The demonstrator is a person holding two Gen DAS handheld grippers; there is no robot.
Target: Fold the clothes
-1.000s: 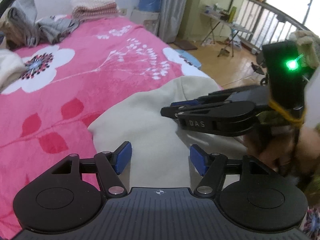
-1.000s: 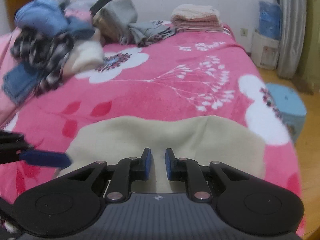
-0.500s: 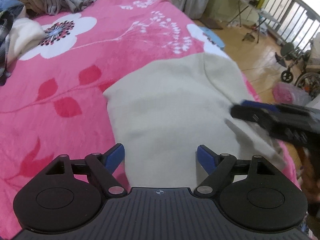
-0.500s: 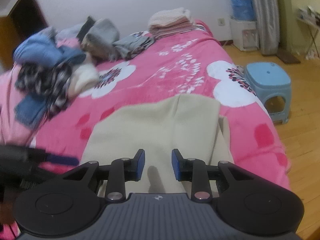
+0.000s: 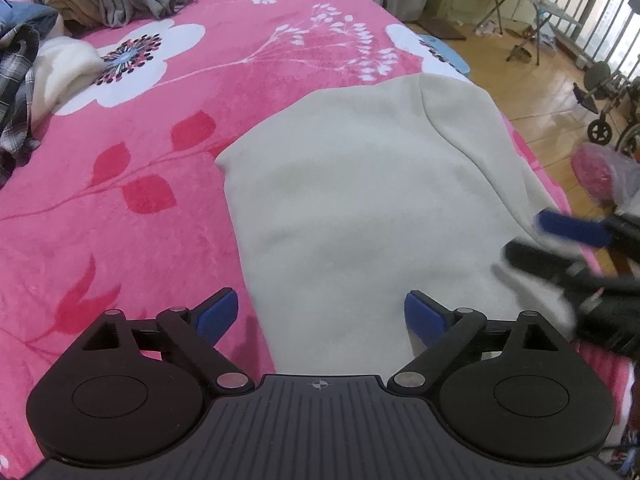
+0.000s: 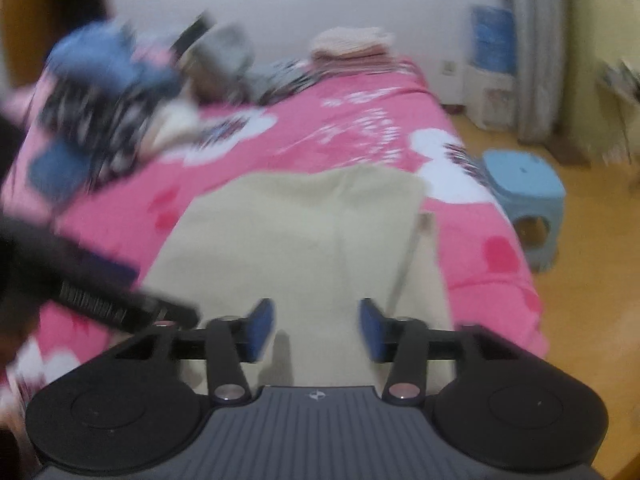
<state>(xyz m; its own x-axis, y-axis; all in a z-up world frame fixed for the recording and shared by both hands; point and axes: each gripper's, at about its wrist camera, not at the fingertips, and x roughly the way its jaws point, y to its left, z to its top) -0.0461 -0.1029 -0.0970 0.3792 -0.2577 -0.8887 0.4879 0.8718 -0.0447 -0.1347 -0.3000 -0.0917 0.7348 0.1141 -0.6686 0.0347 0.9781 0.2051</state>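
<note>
Cream garment [image 5: 360, 184] near edge hidden behind left claw [image 5: 320, 316]

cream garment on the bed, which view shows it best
Left wrist view: the cream garment is sharp, with its fold line and edges clear. The right wrist view shows it whole too, but motion-blurred.
</note>
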